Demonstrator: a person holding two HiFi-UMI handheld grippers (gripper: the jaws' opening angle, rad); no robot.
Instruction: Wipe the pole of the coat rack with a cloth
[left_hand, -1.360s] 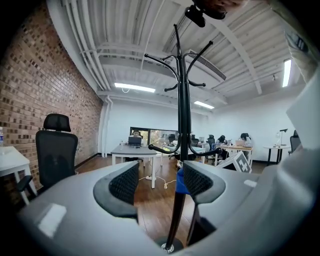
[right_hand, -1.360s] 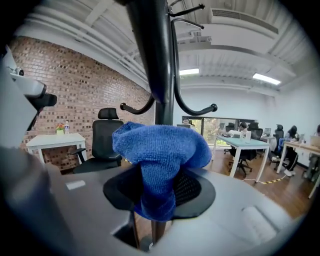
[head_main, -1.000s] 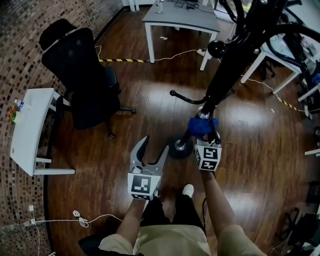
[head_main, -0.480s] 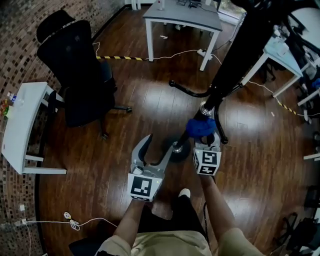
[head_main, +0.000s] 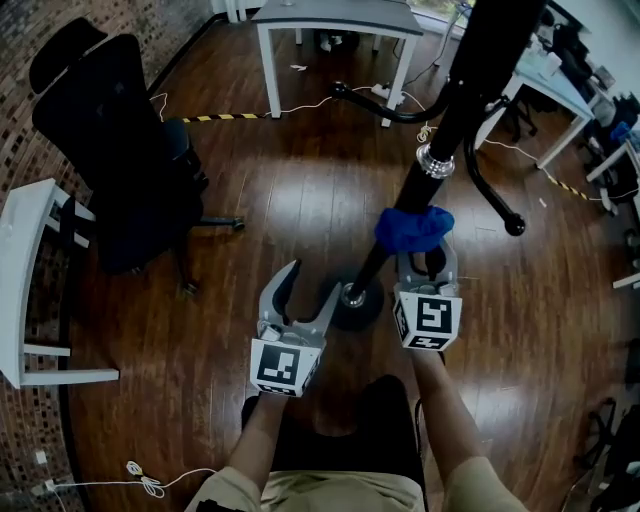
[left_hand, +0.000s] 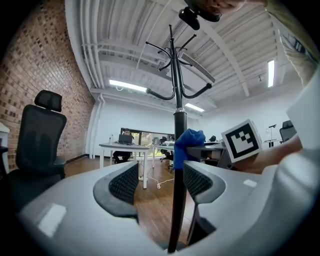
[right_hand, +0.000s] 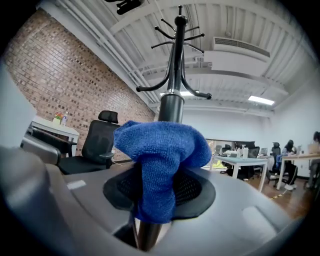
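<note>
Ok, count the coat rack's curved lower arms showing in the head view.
2. One arm sweeps left from the pole; the other curves down on its right. More may be hidden behind the pole.

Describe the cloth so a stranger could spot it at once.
Find the black coat rack pole rising from its round base on the wooden floor. Below its silver collar, a cloth is bunched against the pole, pinched by the right gripper. It is the only bright blue, fuzzy thing on the rack.
</note>
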